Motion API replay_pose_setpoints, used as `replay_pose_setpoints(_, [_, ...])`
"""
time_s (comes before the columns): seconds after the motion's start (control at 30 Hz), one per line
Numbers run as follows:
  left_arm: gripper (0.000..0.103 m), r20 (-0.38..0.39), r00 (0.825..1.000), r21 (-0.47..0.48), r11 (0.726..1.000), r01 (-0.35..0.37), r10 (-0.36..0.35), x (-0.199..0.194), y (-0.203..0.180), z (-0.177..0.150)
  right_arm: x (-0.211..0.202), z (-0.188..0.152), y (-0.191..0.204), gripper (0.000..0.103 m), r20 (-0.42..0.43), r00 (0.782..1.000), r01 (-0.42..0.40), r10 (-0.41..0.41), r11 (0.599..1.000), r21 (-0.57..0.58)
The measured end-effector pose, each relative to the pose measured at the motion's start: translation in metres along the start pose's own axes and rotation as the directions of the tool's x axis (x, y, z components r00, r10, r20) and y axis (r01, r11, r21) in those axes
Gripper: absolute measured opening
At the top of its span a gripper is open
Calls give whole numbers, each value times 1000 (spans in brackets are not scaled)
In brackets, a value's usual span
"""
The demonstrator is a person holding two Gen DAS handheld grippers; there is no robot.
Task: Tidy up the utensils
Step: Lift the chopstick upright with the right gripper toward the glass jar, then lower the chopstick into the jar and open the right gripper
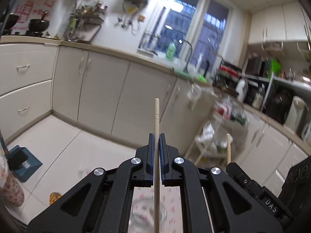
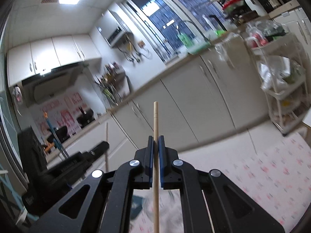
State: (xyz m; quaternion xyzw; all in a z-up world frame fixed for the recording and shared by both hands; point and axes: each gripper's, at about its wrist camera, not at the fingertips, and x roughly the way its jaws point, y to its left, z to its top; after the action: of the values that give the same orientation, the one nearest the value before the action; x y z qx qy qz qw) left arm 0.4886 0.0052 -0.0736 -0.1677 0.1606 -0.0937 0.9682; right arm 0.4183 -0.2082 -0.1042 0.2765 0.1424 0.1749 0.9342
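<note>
My left gripper (image 1: pixel 156 138) is shut on a pale wooden chopstick (image 1: pixel 156 116) that runs straight up between its blue pads and past the tips. My right gripper (image 2: pixel 155 140) is shut on a second wooden chopstick (image 2: pixel 155 116), held the same way. Both are raised in the air above a table with a floral cloth (image 2: pixel 262 174). The right gripper with its chopstick (image 1: pixel 228 147) shows at the lower right of the left wrist view. The left gripper's chopstick (image 2: pixel 106 145) shows at the left of the right wrist view. A clear glass (image 1: pixel 148 213) sits blurred below the left gripper.
Beige kitchen cabinets (image 1: pixel 101 89) and a counter run behind. A white rack cart (image 2: pixel 281 89) with bags stands at the right. A blue dustpan (image 1: pixel 23 163) lies on the tiled floor. A window and sink tap (image 1: pixel 187 54) are at the back.
</note>
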Motion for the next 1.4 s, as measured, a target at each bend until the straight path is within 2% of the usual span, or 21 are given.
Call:
replay_pose_setpoints(0.13, [5,55,998,-34,999,-14,16,22,7,5,33,2,0,6,41,999,-24,23,999,22])
replay_pose_setpoints(0.3, [5,95,995,-23,999,-26,28,45,15,-5,63,-7,-5,6,44,999,-18,17,999,32])
replay_pose_setpoints(0.57, [5,70,997,0,999,-38,38,69,23,-35,86,-30,-14,6,-3,1000,12,-12,1000,-2])
replay_pose_setpoints(0.83, [5,11,999,-8,999,-46,46,68,31,-61,82,-49,-21,6,-78,997,25,-25,1000,-1])
replay_pose_setpoints(1.1, [5,-50,998,23,999,-30,31,39,32,-74,55,-59,-15,6,-127,991,25,-26,1000,-8])
replay_pose_setpoints(1.33, [5,-101,994,77,997,-23,30,14,26,-81,36,-71,-5,6,-205,978,33,-40,999,-42])
replay_pose_setpoints(1.37, [5,-115,993,90,996,-22,32,11,24,-82,35,-72,-6,7,-218,975,34,-42,999,-43])
replay_pose_setpoints(1.4, [6,-127,991,97,995,-21,33,9,23,-83,33,-73,-6,11,-231,972,39,-48,998,-43])
